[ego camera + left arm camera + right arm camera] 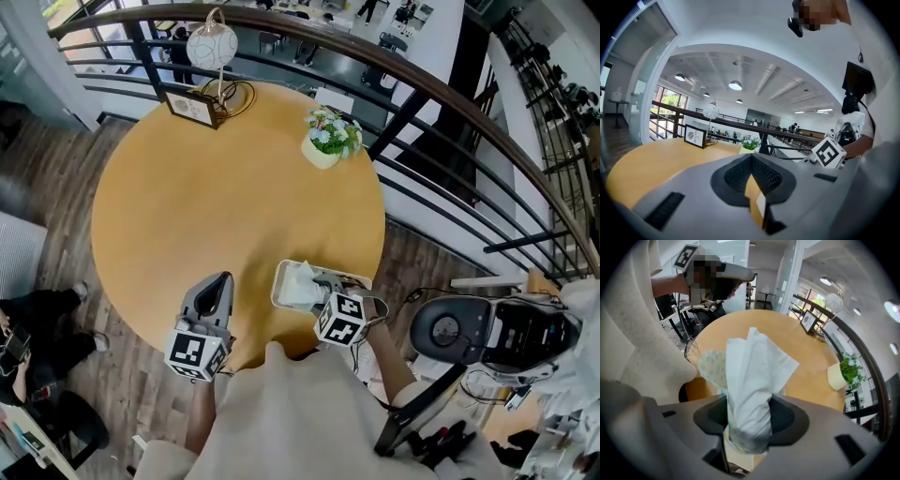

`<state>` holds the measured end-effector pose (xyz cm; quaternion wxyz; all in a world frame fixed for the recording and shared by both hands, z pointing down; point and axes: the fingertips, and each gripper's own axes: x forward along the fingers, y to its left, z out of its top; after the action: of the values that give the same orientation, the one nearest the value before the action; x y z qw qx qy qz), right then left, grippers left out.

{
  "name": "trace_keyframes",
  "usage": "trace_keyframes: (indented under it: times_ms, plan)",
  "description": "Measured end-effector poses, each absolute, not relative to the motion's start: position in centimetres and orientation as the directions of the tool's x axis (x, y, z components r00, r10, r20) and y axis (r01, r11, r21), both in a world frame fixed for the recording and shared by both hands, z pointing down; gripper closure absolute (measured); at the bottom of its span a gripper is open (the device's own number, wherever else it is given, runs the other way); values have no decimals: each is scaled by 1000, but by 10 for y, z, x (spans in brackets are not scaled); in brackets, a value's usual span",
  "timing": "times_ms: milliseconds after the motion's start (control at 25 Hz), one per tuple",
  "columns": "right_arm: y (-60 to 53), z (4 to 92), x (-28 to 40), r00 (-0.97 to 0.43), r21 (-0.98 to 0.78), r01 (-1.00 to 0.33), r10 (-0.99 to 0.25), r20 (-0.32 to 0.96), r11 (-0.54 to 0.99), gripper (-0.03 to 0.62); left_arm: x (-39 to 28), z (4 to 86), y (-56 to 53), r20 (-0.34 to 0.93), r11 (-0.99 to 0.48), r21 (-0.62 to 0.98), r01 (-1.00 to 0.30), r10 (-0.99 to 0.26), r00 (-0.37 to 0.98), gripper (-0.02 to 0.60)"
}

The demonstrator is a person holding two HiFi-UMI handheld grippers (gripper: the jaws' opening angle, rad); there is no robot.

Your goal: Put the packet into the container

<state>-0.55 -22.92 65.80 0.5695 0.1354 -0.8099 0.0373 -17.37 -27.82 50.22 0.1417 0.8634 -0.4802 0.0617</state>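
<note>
While your left gripper (222,281) lies low over the near side of the round table (187,206), its jaws pressed together on nothing, it gives no support to the white container (278,286) just to its right, which sits close to the table's near edge. That is your first risk. If you press on one rim, the light tray may tip or slide toward that edge, since nothing steadies it. The packet (749,380) is at the container, pinched across its soft sides by your right gripper (749,414), which points steeply down. A loose white sheet fans out beyond the jaw tips and shows within the rim in the head view. No view shows whether the packet's leading end rests on the container's floor, so letting go too high could leave it leaning over the rim. The loose sheet is the other hazard. It goes in first and may crumple beneath the packet. Where the packet lies against the pads, it could also catch as you spread the jaws and lift, dragging the packet back out.
</note>
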Motion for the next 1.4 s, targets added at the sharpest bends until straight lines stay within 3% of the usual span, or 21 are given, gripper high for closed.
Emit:
trace_keyframes:
  times_ms: [560,1000,1200,1400]
  plan:
    - [-230,725,-15,-193,-4,-230,-41,980,973,372,-204,505,-272,259,-424,186,-887,-849,460,577]
    - [-229,724,-20,-240,-41,-248,-20,970,968,368,-199,500,-277,255,-456,180,-872,-834,489,577]
    - [-230,715,-21,-262,-72,-232,8,965,970,324,-200,498,-278,250,-465,170,-869,-832,495,577]
    - [-241,692,-18,-286,-30,-236,-40,957,971,324,-195,498,-278,248,-475,165,-864,-828,503,577]
